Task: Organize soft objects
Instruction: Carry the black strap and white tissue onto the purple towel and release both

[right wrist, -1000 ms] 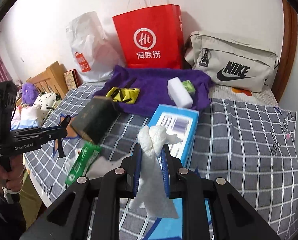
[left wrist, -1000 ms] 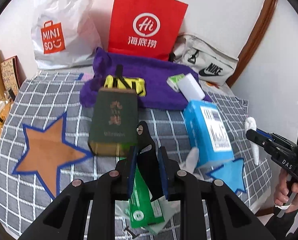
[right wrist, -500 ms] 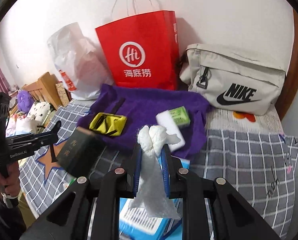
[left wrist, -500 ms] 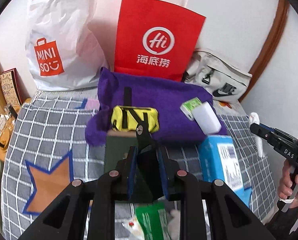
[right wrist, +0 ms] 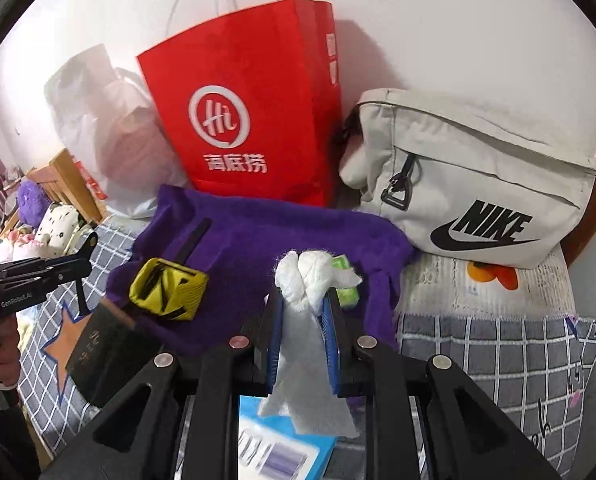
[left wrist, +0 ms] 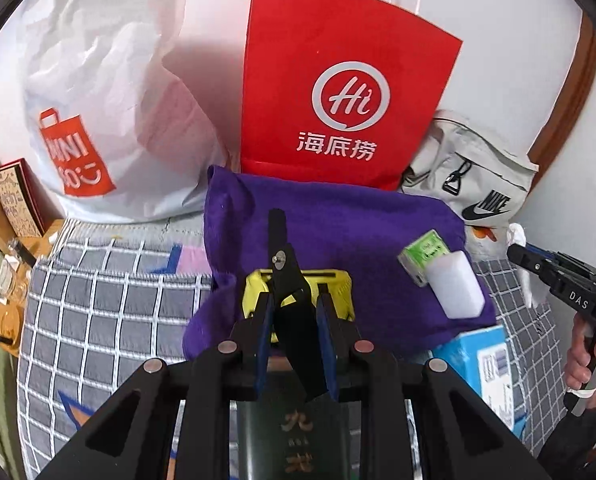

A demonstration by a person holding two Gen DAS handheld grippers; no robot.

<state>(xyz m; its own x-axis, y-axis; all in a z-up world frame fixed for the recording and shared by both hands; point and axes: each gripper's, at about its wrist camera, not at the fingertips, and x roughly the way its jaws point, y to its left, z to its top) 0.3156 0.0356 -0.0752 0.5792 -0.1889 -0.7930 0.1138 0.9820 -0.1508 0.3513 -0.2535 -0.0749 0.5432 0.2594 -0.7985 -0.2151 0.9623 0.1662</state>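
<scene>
Here, the right gripper pinches a limp white tissue — it could slip loose; the left gripper, jaws nearly closed, clamps a black clip over the purple towel.

right gripper clamping white tissue, purple towel
</scene>
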